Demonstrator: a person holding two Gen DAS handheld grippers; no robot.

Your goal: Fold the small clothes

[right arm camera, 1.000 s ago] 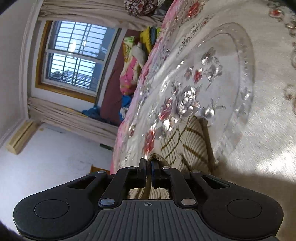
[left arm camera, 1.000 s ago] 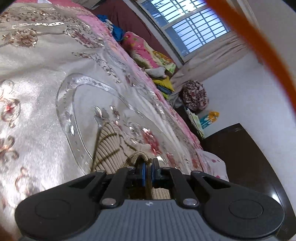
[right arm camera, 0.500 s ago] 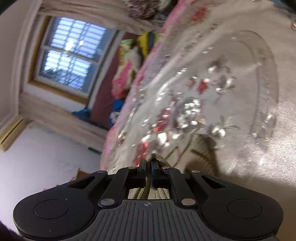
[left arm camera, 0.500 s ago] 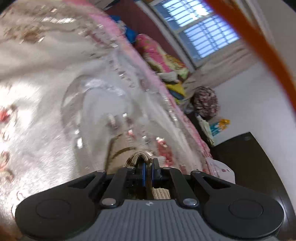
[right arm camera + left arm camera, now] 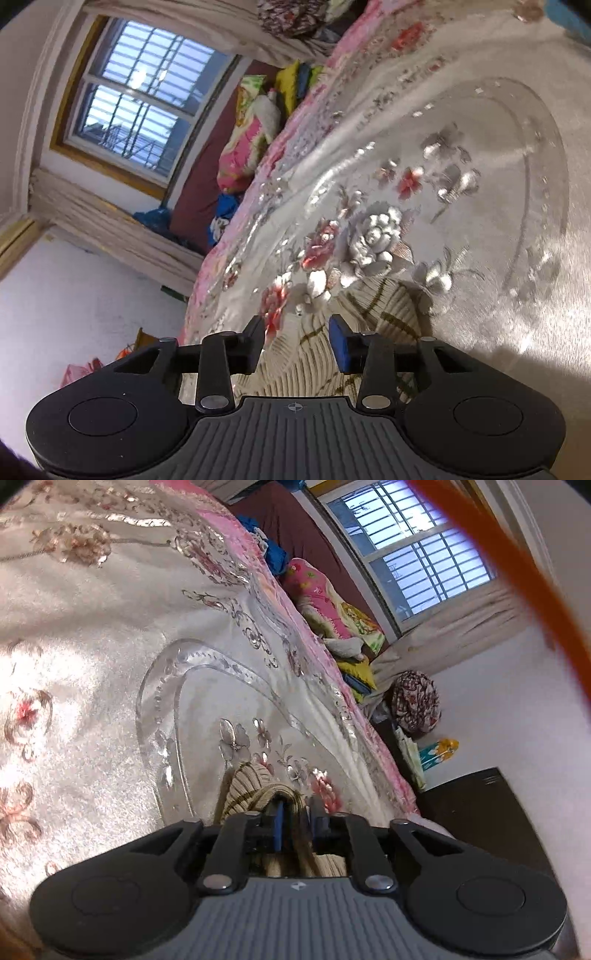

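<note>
A small beige knitted garment with dark stripes (image 5: 245,786) lies on the embroidered satin bedspread (image 5: 92,646). My left gripper (image 5: 297,825) sits low over its near edge. Its jaws are opening, and a raised fold of the knit still stands loosely between the blue pads. In the right wrist view the same garment (image 5: 380,314) lies flat on the bedspread (image 5: 480,258). My right gripper (image 5: 299,339) hovers just above it with its jaws opening wide. The cloth shows beneath the gap and no pad pinches it.
Pink floral pillows and folded bedding (image 5: 325,605) are heaped at the far side of the bed under a barred window (image 5: 413,557). A patterned bundle (image 5: 415,701) and a dark wooden cabinet (image 5: 480,812) stand beyond the bed's right edge. A blurred orange strap (image 5: 517,572) crosses the top right.
Both grippers were shut on a fold of the garment. The right one has let go and stands wide. The left one's pads have parted slightly around the fold.
</note>
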